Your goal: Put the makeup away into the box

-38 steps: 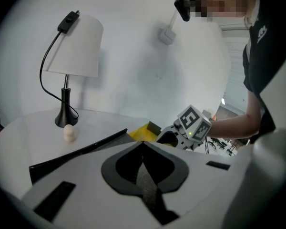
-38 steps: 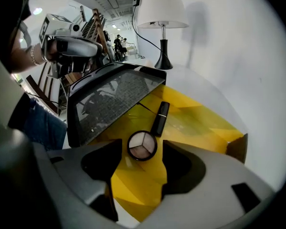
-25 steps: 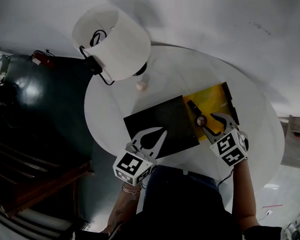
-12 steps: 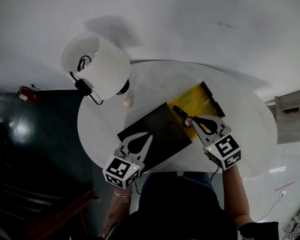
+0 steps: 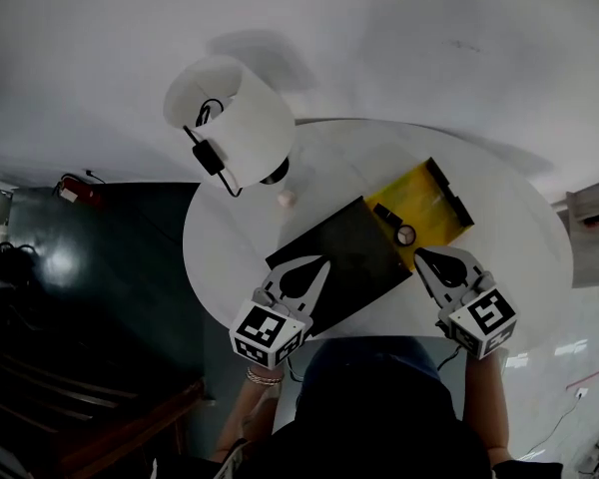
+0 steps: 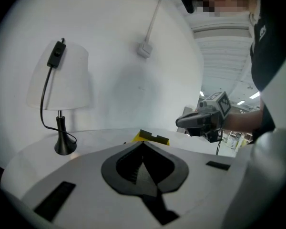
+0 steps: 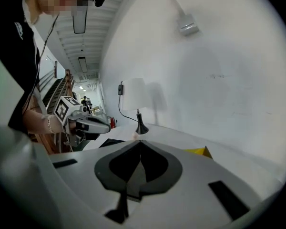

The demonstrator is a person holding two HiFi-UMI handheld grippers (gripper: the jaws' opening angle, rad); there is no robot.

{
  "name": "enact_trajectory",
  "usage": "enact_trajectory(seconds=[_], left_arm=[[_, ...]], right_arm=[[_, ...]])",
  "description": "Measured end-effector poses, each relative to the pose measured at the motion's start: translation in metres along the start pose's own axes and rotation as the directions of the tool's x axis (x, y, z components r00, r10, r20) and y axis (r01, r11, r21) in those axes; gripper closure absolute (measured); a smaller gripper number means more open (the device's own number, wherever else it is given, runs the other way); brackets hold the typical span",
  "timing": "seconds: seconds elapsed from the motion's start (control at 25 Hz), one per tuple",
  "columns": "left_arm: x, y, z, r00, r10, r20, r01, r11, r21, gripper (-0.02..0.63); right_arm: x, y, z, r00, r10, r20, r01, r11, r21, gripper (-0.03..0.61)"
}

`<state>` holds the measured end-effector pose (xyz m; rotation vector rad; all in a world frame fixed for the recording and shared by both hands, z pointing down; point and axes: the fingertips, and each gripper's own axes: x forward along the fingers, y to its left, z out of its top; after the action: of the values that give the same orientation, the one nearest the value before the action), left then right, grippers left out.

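Round white table [image 5: 519, 238] against white wall [image 5: 399, 38]; dark floor [image 5: 110, 257] at left. White-shade lamp [image 5: 235, 118] at far edge, small pale ball [image 5: 288, 199] by base. Yellow box [image 5: 439, 200] open, black panel [image 5: 339, 252] touching its left side. Round makeup piece [image 5: 406, 235] lies inside box (near-side corner). Versus one second ago: right gripper [image 5: 424, 258] drawn back off box, jaws just closed, nothing between. Left gripper [image 5: 314, 265] over panel, jaws together, empty.
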<state>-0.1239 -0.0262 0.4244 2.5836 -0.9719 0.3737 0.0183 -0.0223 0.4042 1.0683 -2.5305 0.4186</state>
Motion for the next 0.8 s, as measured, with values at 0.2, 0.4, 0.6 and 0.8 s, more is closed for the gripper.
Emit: enact_trajectory(seconds=[0.2,0.4,0.6,0.8], left_arm=[[-0.029,-0.005,-0.005,0.995,0.095,0.027,-0.095,0.995,0.013,0.601],[-0.042,-0.043,-0.015,0.994,0.106,0.032,-0.107,0.994,0.007,0.601],[-0.067,-0.073,-0.026,0.993,0.112,0.043,-0.112,0.994,0.014,0.601],[-0.088,-0.101,-0.046,0.990,0.134,0.048,-0.135,0.991,0.014,0.601]], right_arm=[[-0.013,0.023,-0.004,0.998,0.058,0.039,-0.058,0.998,-0.011,0.558],[-0.059,0.036,-0.009,0.995,0.049,0.090,-0.050,0.999,0.008,0.558],[-0.085,0.058,-0.031,0.995,0.021,0.096,-0.022,1.000,0.017,0.558],[-0.115,0.084,-0.052,0.994,0.045,0.103,-0.046,0.999,0.008,0.558]])
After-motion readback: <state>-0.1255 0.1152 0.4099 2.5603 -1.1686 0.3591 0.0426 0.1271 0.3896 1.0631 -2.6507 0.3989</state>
